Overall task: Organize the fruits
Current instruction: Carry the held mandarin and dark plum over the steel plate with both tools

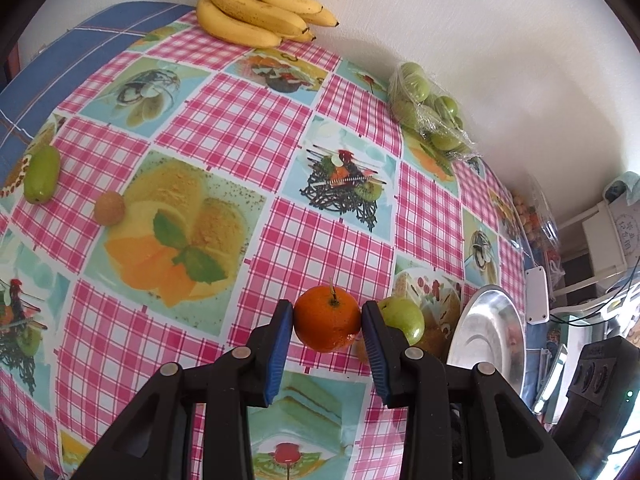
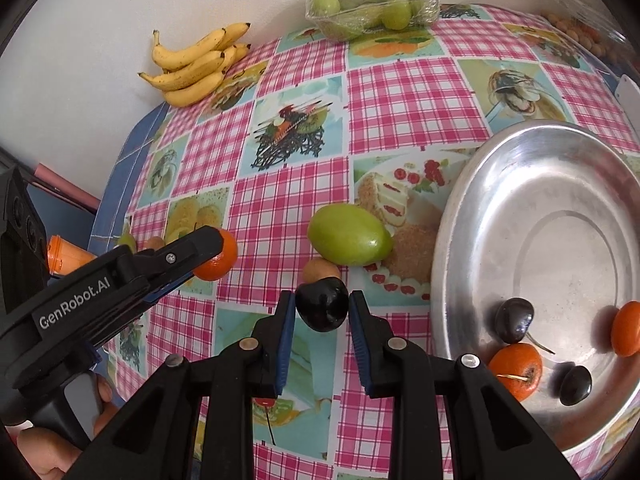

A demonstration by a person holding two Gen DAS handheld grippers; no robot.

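Right wrist view shows our right gripper [image 2: 322,307] clenched on a dark glossy plum [image 2: 322,305] above the surface near the round steel tray [image 2: 472,208], our left gripper [image 1: 327,320] grasping a stemmed orange tangerine [image 1: 327,318] (either round fruit could, we judge, squirt from its jaws).

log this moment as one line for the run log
left tongs: shut on orange | right tongs: shut on dark fruit | tray: some oranges and dark fruits in | green fruit: on table
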